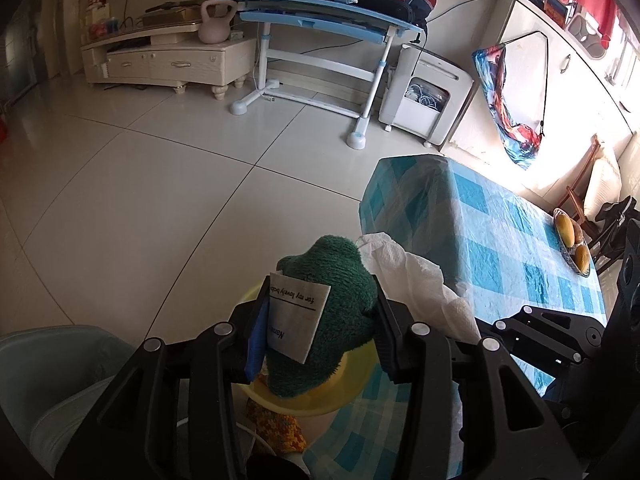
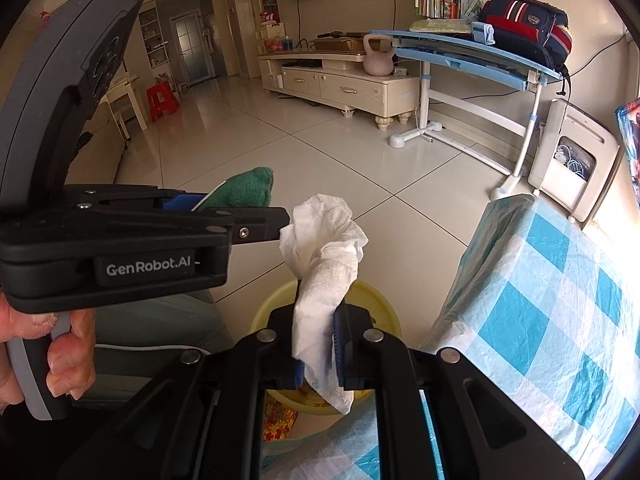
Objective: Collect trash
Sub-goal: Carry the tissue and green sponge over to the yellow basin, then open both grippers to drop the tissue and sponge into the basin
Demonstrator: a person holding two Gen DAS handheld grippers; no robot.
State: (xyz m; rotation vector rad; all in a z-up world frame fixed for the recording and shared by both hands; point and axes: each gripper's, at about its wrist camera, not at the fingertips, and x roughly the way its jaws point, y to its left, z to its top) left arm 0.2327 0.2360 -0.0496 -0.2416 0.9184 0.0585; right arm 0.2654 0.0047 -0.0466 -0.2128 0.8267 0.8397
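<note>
Left tongs: your left gripper [image 1: 318, 322] is clamping a green knitted piece [image 1: 332, 312] with a white label [image 1: 298, 320] sewn on; the jaws are standing fairly wide around its bulk.
Right tongs: your right gripper [image 2: 318, 350] is pinching a crumpled white tissue [image 2: 324, 276], jaws narrow, the paper sticking out above and below the pads.
Where the trash is: both pieces are hanging in the air over the yellow bin [image 2: 380, 300], which is sitting just beside the near corner of the checked table [image 2: 560, 300].
Handling, knit: it is looking soft, light and springy, so it is probably squashing rather than slipping; you are holding it across its middle, which seems the safest place.
Handling, tissue: it is featherlight and limp and likely tearing easily; you are gripping it mid-length, where the folds are thickest.
Hand pose: you are holding both tools side by side, nearly touching, angled down and forward; your left hand [image 2: 60, 356] is wrapping the handle.
Likely step: you are probably readying to let both go into the bin.
</note>
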